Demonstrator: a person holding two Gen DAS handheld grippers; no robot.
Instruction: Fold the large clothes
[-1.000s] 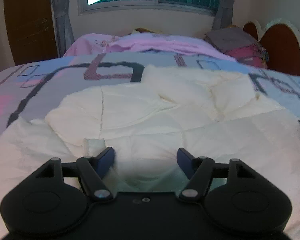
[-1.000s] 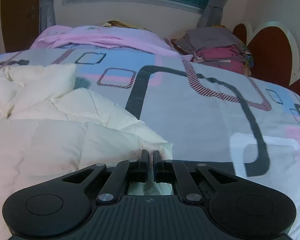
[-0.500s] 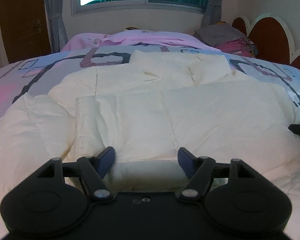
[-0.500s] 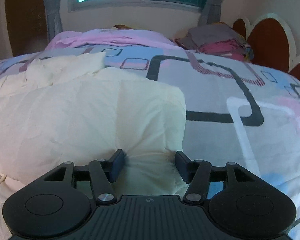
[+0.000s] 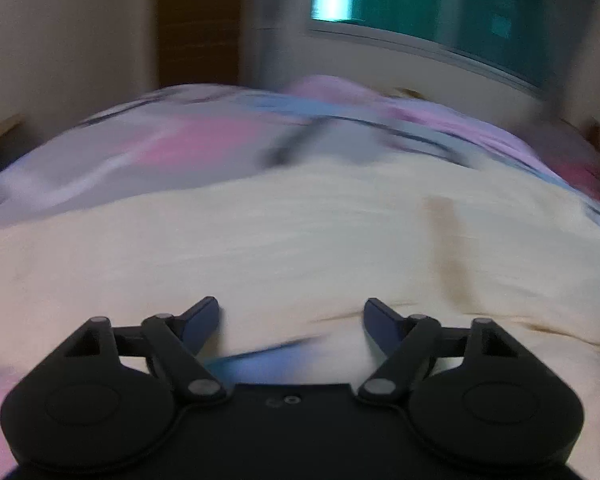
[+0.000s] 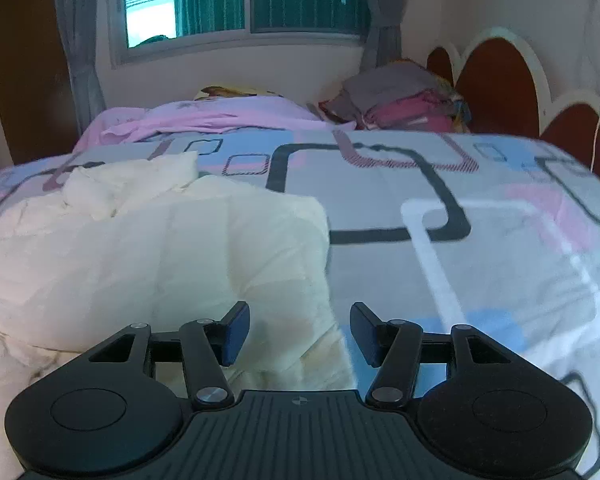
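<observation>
The left gripper (image 5: 292, 312) points down at a slant, and its two fingers (image 5: 200, 320) stand wide apart with nothing pinched between them. They have just been opening a little more. The right gripper (image 6: 299, 328) also tips down at a slant, and its fingers (image 6: 236, 330) have just sprung apart from a tight close; now they stand open and press on nothing.
</observation>
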